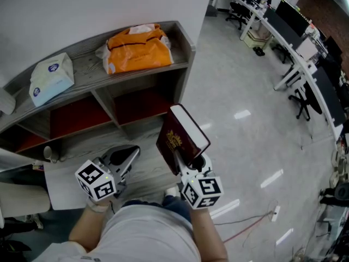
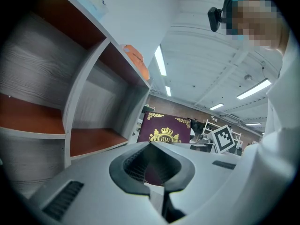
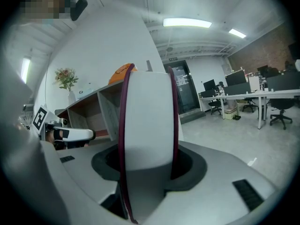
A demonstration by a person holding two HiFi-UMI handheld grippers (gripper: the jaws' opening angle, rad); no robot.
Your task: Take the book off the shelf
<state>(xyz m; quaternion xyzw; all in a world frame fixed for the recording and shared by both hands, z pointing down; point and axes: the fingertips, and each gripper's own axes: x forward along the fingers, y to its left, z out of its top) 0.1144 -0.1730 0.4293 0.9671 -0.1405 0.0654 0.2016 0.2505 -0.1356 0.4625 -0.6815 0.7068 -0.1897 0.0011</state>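
Jaws of our right gripper (image 1: 184, 160) clamp the book (image 1: 179, 138) upright, clear of the shelf (image 1: 143, 125); our left gripper (image 1: 132, 150) has its jaws together, empty.

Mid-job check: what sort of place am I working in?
Most likely an open-plan office: long desks with monitors, wheeled office chairs on a shiny floor, and a low wooden shelf against the wall.

Bright ceiling strip lights (image 3: 186, 22) glare off floor (image 1: 240, 141); gripper views fisheye-warped, dark-cornered.
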